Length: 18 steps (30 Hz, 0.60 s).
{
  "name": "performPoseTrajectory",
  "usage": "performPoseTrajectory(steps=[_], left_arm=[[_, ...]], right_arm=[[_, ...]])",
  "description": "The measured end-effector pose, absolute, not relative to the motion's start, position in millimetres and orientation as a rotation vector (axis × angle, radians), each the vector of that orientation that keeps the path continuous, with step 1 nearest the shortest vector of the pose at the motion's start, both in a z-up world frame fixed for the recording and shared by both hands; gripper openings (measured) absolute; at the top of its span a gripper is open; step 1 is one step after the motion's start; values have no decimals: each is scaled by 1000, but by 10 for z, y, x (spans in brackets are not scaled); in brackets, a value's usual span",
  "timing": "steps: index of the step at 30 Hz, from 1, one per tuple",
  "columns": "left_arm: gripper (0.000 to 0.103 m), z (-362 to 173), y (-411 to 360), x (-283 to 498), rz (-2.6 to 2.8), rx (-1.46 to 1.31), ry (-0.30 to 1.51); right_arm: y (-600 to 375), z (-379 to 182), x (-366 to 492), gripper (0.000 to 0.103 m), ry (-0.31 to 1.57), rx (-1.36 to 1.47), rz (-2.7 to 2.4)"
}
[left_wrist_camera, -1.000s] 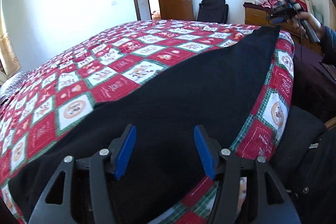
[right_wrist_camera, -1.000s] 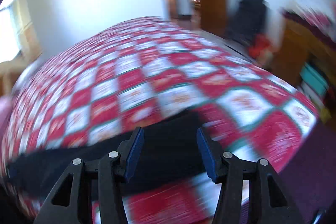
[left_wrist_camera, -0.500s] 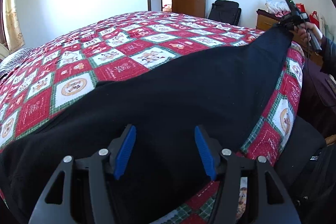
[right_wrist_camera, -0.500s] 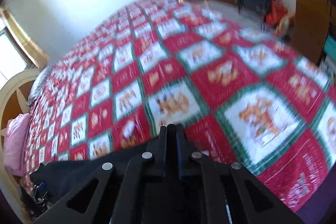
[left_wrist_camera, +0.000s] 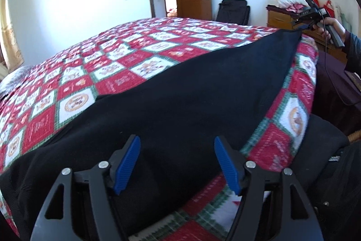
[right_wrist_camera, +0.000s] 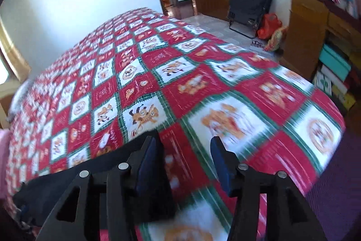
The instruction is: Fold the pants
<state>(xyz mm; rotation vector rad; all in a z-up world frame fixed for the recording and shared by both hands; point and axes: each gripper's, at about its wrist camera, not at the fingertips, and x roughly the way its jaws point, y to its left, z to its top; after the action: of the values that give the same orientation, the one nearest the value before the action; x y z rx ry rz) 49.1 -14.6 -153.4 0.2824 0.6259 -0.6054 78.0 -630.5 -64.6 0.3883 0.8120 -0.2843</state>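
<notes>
Right fingers [right_wrist_camera: 185, 162], seemingly parted now, released the pants [right_wrist_camera: 90, 175].

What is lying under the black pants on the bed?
Under the black pants lies the red, white and green checked quilt. The quilt part directly beneath them is covered and cannot be seen.

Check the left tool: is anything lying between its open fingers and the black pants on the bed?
Nothing visible is in the way. The left tool hangs open directly over the black pants, which lie spread flat on the patterned quilt. Only dark cloth shows between the blue pads; no other item lies on the pants.
</notes>
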Motion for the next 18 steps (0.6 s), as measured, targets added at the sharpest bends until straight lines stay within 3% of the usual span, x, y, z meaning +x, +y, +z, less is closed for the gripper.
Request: performPoseTrajectory(steps=[6, 7, 9, 10, 15, 18], left_arm=[[71, -1623, -282, 482, -617, 331, 640], [71, -1621, -277, 491, -618, 323, 643], [71, -1609, -253, 505, -621, 308, 646], [71, -1606, -239, 510, -618, 305, 646], [71, -1636, -153, 546, -613, 255, 662], [71, -1647, -137, 555, -611, 231, 667]], right_arm=[[-6093, -735, 542, 51, 860, 434, -133], [-6038, -762, 558, 45, 867, 417, -123], [-5923, -793, 584, 22, 884, 331, -143], [-5878, -798, 594, 17, 894, 291, -158], [-5751, -760, 585, 17, 920, -111, -463], [-5830, -758, 525, 17, 940, -18, -368]])
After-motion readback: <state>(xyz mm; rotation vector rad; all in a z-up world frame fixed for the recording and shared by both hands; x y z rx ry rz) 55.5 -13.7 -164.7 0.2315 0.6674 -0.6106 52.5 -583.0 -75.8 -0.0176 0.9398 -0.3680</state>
